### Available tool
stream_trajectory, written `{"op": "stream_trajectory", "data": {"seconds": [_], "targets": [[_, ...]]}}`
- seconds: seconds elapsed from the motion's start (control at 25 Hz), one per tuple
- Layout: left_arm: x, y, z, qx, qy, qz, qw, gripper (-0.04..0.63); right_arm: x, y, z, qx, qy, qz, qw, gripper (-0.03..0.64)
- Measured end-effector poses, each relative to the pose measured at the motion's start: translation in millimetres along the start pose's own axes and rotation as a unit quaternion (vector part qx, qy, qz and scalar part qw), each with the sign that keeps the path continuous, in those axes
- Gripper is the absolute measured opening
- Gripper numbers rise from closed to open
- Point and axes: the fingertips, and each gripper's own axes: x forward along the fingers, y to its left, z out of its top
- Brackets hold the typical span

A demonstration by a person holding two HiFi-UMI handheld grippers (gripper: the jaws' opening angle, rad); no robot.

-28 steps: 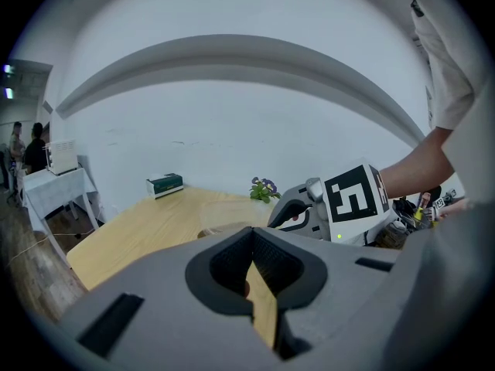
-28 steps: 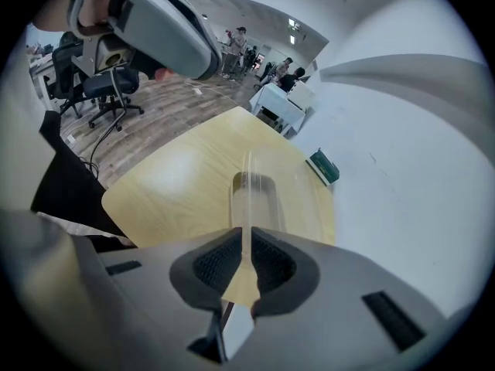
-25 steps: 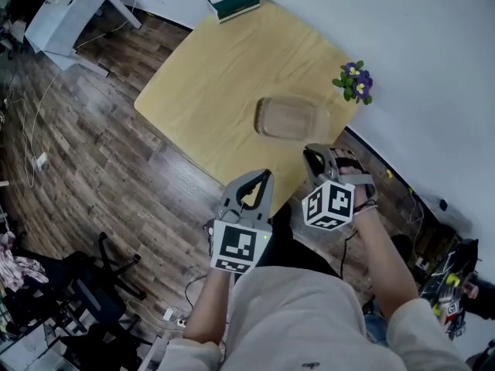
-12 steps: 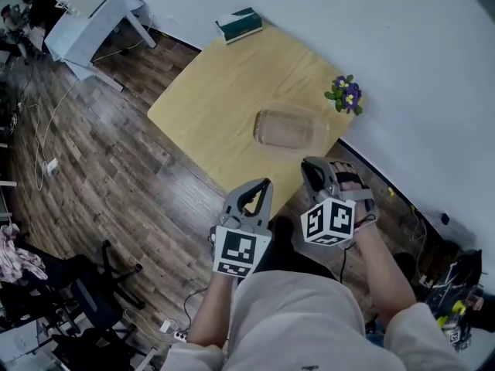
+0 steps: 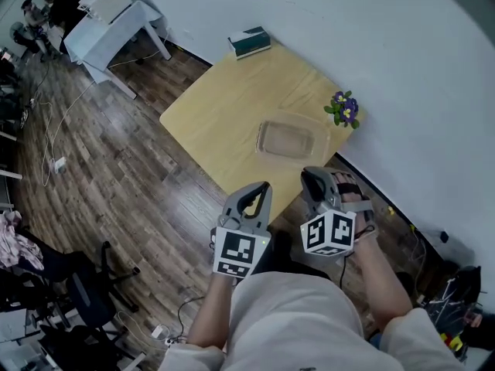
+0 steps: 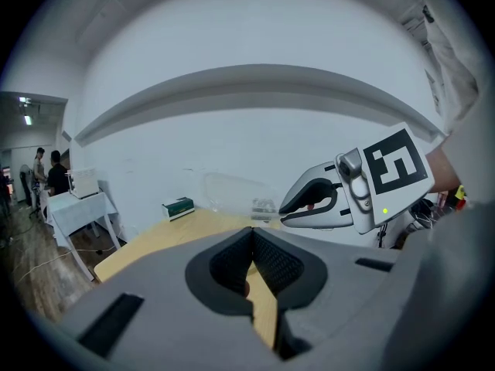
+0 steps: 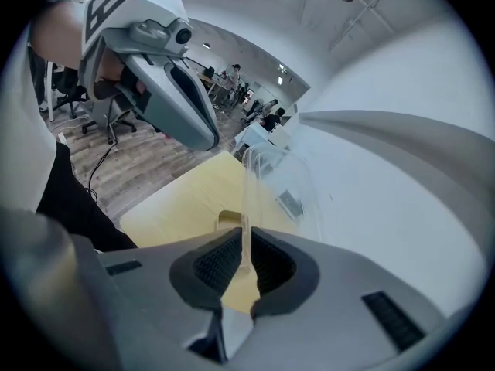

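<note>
At lower centre of the head view, the right gripper (image 5: 311, 178) clamps the near rim of a clear plastic container (image 5: 290, 139) above the wooden table (image 5: 216, 107). The left gripper (image 5: 261, 189), jaws together and empty, hangs just beside it. Potted flowers (image 5: 343, 108) stand at the table's right edge, and open floor (image 5: 116, 184) lies to the left.

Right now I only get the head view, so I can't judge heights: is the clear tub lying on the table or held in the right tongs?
Observer: Held. In the right gripper view the right tongs are shut on the tub's rim, and the tub is up in the air above the table.
Operator: Good. Do the left tongs hold anything?
Observer: No. The left gripper view shows them shut on nothing, with only the table showing through the gap below their tips.
</note>
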Motion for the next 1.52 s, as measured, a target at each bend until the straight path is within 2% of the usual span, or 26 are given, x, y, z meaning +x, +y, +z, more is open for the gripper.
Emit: {"op": "stream_trajectory", "data": {"seconds": [0.44,0.84,1.32,1.52], "targets": [[-13.0,-2.0,21.6,0.016,-0.02,0.025,0.9994,0.003,-30.1,-19.0,27.1,0.011,-0.051,-0.03,0.998,0.041],[-22.4,-6.4,45.5,0.036,-0.039,0.035,0.998,0.005,-56.4,-35.8,45.2,0.055,-0.093,-0.047,0.993,0.041],[-30.2,-7.2,67.3,0.038,-0.065,0.045,0.9962,0.004,-85.3,-42.6,67.4,0.132,-0.156,-0.03,0.979,0.04],[-35.1,-10.3,70.9,0.035,-0.071,0.044,0.9959,0.004,-88.7,-42.3,68.3,0.158,-0.167,-0.025,0.973,0.038]]}}
